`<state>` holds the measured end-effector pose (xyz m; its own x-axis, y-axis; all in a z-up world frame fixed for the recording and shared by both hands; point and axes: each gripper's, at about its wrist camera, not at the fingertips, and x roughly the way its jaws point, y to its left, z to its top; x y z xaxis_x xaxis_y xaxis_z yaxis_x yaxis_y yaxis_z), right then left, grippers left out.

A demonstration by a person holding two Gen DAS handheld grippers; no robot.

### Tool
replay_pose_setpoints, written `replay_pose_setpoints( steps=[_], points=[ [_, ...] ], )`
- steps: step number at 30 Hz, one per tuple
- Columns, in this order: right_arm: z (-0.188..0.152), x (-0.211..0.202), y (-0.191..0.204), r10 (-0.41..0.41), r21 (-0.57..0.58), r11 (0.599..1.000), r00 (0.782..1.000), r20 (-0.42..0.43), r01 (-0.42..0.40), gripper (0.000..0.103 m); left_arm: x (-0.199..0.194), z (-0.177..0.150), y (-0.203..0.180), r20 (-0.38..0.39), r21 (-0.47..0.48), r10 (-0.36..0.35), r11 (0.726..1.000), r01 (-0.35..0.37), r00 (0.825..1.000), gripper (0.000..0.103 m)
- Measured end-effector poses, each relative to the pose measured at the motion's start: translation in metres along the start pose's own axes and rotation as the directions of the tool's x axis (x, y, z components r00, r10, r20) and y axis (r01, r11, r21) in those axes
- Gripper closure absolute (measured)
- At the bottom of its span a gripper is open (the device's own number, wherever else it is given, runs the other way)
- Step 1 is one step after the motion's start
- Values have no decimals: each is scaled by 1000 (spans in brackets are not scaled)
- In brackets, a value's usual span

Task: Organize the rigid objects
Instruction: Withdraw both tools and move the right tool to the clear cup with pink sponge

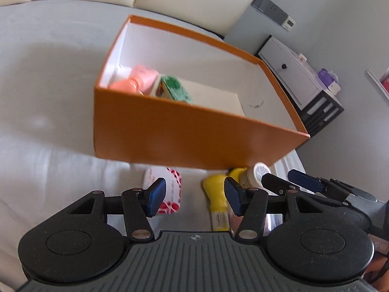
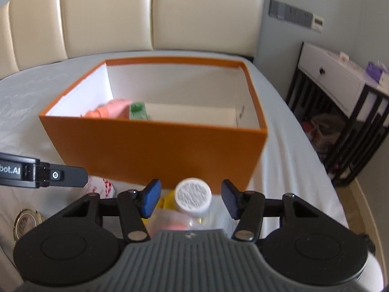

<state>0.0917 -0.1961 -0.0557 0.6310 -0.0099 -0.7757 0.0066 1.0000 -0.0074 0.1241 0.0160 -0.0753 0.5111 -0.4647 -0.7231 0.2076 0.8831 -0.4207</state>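
Low in both views, clutter crowds the near wall of the orange box (image 2: 155, 150): a yellow bottle (image 1: 216, 192), a white-capped jar (image 2: 193, 196), a red-patterned packet (image 1: 173, 194), a round tin (image 2: 25, 221) at lower left. Left gripper (image 1: 194, 196) jaws apart over the yellow bottle, gripping nothing; right gripper (image 2: 190, 198) jaws apart, straddling the jar's cap without touching. Inside the box, left end: a pink bottle (image 1: 136, 81) and a green carton (image 1: 173, 88). White bed sheet (image 1: 48, 97), cream headboard (image 2: 109, 12), nightstand (image 2: 333, 75) at right.
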Motion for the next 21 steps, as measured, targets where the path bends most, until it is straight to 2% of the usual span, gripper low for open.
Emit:
replay_pose_setpoints(
  steps=[4, 7, 13, 21],
  points=[
    [-7, 1, -7, 29, 45, 999, 999, -42, -27, 49, 11, -5, -11, -29, 39, -15, 999, 16, 999, 39],
    [-12, 7, -10, 70, 86, 994, 993, -94, -62, 53, 22, -7, -15, -57, 48, -24, 998, 27, 998, 43],
    [-16, 14, -12, 125, 110, 988, 982, -140, -110, 54, 34, -16, -16, -102, 59, 16, 998, -10, 995, 48],
    [-13, 25, -15, 167, 145, 980, 966, -199, -139, 48, 39, -16, -11, -112, 48, 43, 998, -37, 993, 54]
  ],
)
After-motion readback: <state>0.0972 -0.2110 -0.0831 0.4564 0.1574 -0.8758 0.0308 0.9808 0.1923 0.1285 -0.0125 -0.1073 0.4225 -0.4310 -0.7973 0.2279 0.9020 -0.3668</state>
